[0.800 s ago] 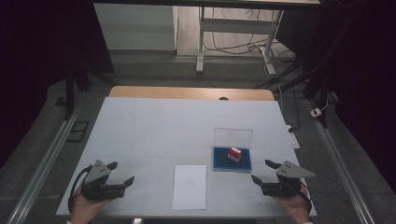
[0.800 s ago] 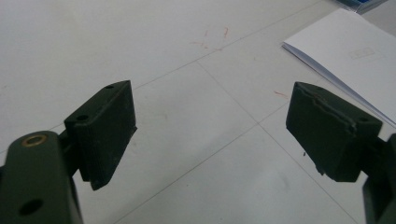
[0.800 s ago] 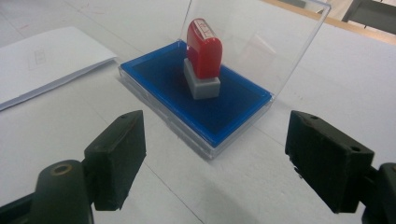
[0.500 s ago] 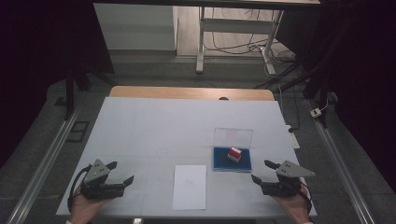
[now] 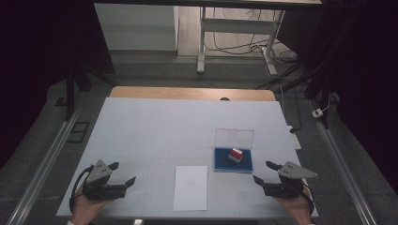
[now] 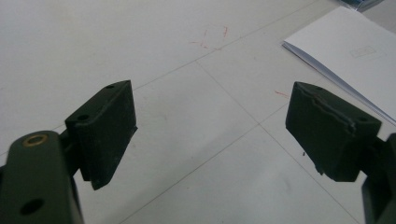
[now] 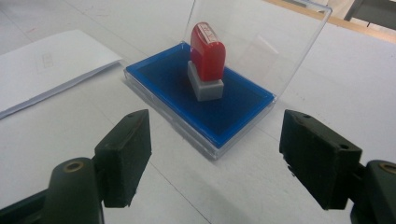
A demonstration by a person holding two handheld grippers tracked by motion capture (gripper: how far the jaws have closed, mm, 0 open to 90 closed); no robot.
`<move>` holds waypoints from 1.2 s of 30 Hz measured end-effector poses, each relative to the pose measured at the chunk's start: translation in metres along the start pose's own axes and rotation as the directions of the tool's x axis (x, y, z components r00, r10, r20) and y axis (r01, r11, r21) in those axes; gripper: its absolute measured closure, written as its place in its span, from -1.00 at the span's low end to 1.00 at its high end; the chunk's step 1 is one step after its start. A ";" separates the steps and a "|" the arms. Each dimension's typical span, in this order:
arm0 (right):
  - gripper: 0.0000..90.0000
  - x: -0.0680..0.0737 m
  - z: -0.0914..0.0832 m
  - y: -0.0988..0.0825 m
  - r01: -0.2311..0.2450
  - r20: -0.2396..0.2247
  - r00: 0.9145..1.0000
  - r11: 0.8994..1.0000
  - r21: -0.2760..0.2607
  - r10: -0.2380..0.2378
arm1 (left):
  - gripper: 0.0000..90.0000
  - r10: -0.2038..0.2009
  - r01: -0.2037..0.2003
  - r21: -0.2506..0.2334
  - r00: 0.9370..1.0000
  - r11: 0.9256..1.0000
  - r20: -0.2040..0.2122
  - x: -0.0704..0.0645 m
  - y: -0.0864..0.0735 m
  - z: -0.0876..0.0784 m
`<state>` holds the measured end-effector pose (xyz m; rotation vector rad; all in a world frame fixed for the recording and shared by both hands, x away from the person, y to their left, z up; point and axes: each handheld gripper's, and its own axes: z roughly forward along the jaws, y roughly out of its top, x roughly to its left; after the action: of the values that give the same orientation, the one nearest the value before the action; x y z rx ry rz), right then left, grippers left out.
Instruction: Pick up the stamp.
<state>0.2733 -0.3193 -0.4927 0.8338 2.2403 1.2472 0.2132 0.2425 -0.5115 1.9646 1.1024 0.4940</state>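
Grippers, left gripper [image 5: 123,173] and right gripper [image 5: 263,172], rest open-jawed along the counter's [image 5: 155,126] near edge; right faces the stamp [image 7: 208,51], probably readying a grasp.

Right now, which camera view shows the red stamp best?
The right gripper view: the red stamp stands close and sharp, upright on the blue ink pad, just ahead of the open jaws. In the high view it is a small red spot on the pad. The left gripper view faces paper and table.

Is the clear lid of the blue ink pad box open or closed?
Open. The clear lid stands upright behind the blue ink pad, and the red stamp stands uncovered on the pad.
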 end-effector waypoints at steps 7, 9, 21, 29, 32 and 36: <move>-0.42 -0.001 -0.002 0.010 0.001 -0.007 1.000 1.000 -0.003 -0.001 | -0.63 0.002 -0.002 0.001 1.000 1.000 -0.003 0.000 0.001 0.001; -0.41 -0.002 -0.004 0.018 0.002 -0.010 1.000 1.000 -0.002 -0.002 | -0.63 0.004 -0.004 0.000 1.000 1.000 -0.003 0.000 0.001 0.001; -0.41 -0.007 -0.002 0.052 0.007 -0.040 0.999 1.000 0.004 -0.006 | -0.62 0.011 -0.011 0.005 1.000 1.000 0.001 0.000 0.001 0.002; -0.41 -0.010 0.011 0.072 0.023 -0.083 0.996 0.997 0.077 -0.017 | -0.62 0.008 -0.009 0.014 1.000 1.000 0.005 0.001 0.001 0.004; -0.41 -0.009 0.019 0.080 0.025 -0.098 0.995 0.994 0.105 -0.015 | -0.62 0.011 -0.011 0.018 1.000 1.000 0.005 0.001 0.001 0.005; -0.41 -0.007 0.026 0.087 0.041 -0.105 0.994 0.991 0.128 -0.028 | -0.62 0.011 -0.011 0.020 1.000 1.000 0.006 0.001 0.000 0.006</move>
<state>0.3204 -0.2726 -0.4298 0.7901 2.4303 1.1625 0.2180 0.2404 -0.5148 1.9893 1.0972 0.4853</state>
